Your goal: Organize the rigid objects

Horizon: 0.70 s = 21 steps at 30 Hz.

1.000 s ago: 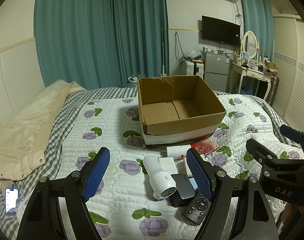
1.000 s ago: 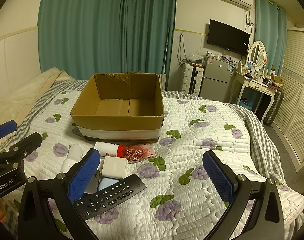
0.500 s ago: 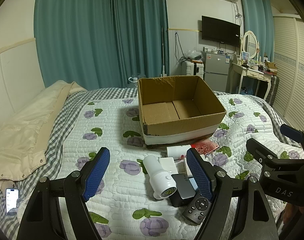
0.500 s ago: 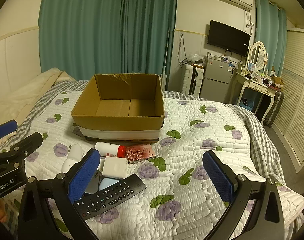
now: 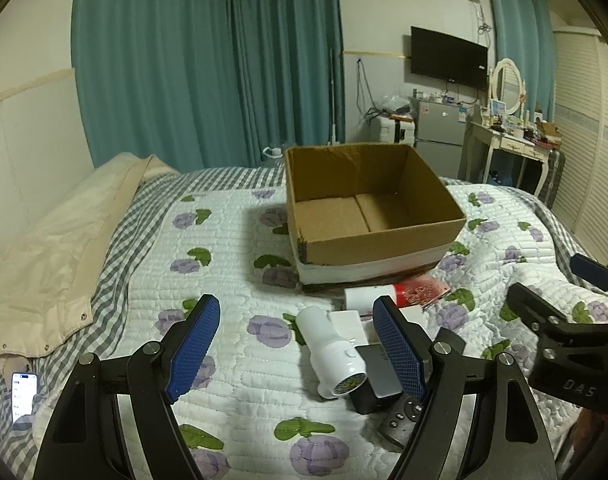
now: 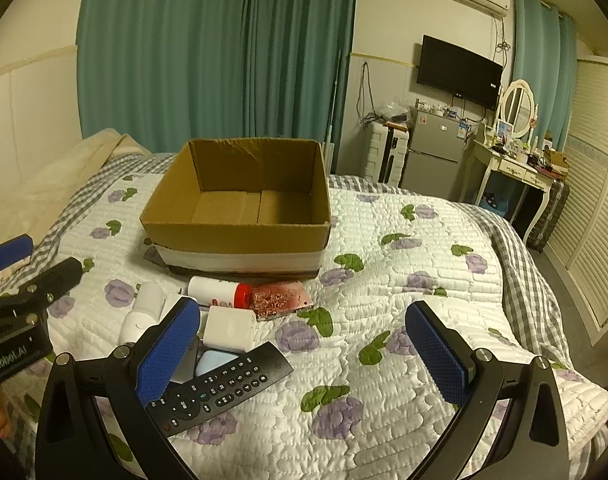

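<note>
While both tongs, left (image 5: pixel 296 350) and right (image 6: pixel 304 354), hover released, the remote (image 6: pixel 220 388) lies flat on the bed (image 6: pixel 384 280), long axis diagonal, pointing toward the box (image 6: pixel 240 236).

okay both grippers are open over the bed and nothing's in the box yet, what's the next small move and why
Probably lower the left gripper onto the white cylinder and close on it. Both grippers are open and hold nothing, the cardboard box is empty, and that cylinder lies on the quilt between the left fingers, nearest of the pile. The right gripper has mostly bare quilt between its fingers.
</note>
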Each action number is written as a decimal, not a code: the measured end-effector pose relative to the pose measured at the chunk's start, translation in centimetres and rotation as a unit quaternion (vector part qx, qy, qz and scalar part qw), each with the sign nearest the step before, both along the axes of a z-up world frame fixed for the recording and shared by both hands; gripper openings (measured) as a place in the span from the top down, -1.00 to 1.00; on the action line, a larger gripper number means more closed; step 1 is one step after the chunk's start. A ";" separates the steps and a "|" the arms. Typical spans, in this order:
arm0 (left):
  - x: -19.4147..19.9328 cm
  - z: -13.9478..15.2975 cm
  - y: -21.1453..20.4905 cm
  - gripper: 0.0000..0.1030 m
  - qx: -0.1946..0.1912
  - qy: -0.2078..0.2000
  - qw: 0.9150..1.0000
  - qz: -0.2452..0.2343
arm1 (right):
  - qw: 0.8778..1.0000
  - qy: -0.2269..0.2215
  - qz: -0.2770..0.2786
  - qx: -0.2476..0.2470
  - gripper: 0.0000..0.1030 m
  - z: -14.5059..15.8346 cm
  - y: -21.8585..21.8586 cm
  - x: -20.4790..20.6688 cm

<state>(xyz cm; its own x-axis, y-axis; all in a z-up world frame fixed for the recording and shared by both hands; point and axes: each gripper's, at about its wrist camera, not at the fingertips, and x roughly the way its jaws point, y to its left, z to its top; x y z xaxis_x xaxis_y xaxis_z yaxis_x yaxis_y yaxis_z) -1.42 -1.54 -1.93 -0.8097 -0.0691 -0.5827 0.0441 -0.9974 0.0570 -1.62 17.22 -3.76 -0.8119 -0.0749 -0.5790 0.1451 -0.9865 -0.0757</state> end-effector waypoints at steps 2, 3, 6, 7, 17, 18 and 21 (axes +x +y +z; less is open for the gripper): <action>-0.5 -0.8 -0.1 -0.59 0.000 -0.013 1.000 0.002 | 1.000 -0.006 0.000 0.000 -1.00 -0.3 0.1 -0.2; -0.8 -1.3 0.0 -0.59 0.000 -0.022 1.000 -0.001 | 1.000 -0.009 -0.001 0.000 -1.00 -0.5 0.2 -0.3; -1.7 -3.2 0.6 -0.59 0.008 -0.054 0.998 -0.016 | 1.000 -0.016 -0.002 -0.002 -1.00 -0.8 0.4 -0.6; -2.2 -4.3 0.7 -0.59 0.012 -0.072 0.997 -0.018 | 1.000 -0.019 -0.002 -0.005 -1.00 -0.9 0.5 -0.7; -5.9 -9.6 1.6 -0.53 0.019 -0.143 0.989 -0.011 | 0.999 -0.042 0.001 -0.003 -1.00 -2.5 0.2 -1.6; -6.1 -9.8 1.5 -0.52 0.026 -0.147 0.989 -0.011 | 0.999 -0.045 0.003 -0.002 -1.00 -2.7 0.0 -1.7; -6.0 -9.9 1.5 -0.20 0.040 -0.146 0.988 -0.030 | 0.999 -0.052 0.008 0.003 -1.00 -3.2 -0.4 -1.9</action>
<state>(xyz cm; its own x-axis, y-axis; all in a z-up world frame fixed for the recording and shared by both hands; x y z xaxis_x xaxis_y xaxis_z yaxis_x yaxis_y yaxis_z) -7.42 -0.06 -11.79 -0.6072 0.0293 -0.7940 -0.0216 -0.9996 -0.0203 -3.47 16.86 -7.01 -0.7463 -0.0844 -0.6602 0.1682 -0.9837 -0.0644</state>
